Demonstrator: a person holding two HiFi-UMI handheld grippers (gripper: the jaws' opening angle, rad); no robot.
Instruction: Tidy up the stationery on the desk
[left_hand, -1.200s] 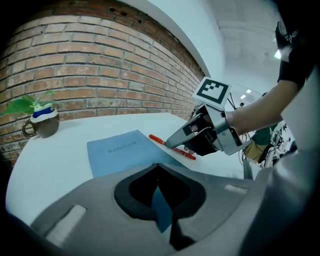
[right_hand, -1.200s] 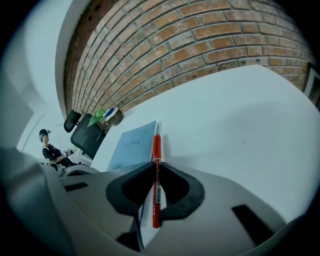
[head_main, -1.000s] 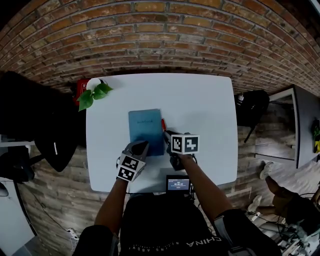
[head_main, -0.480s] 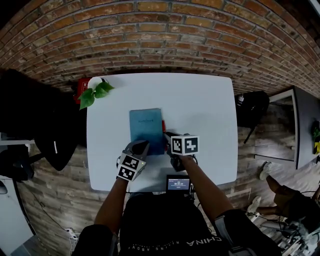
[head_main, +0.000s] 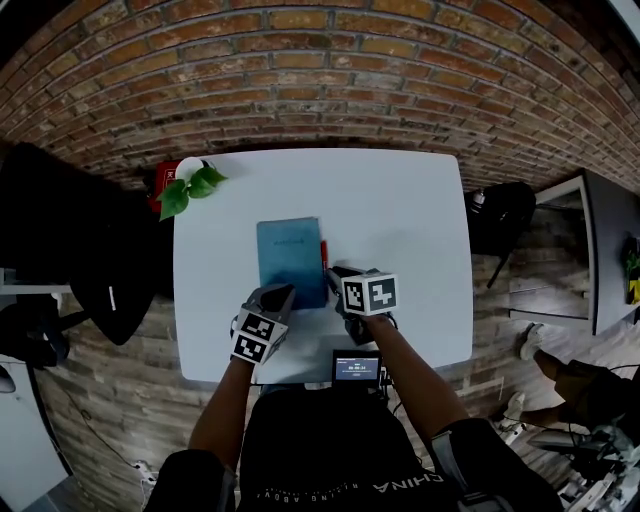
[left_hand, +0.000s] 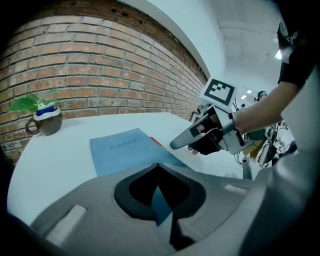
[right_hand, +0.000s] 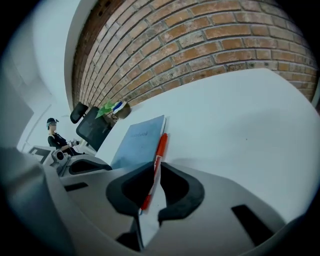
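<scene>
A blue notebook lies in the middle of the white desk. A red pen runs along its right edge. My right gripper is at the pen's near end, and in the right gripper view the pen passes between the jaws, which are shut on it. My left gripper is shut with nothing in it, its tips over the notebook's near left corner. The right gripper shows in the left gripper view beside the notebook.
A small potted plant in a mug stands at the desk's far left corner, next to a red object. A small screen device sits at the near edge. A black chair stands left of the desk, with a brick wall behind.
The right gripper has rolled slightly with the pen in it. The notebook and the left gripper have stayed where they were.
</scene>
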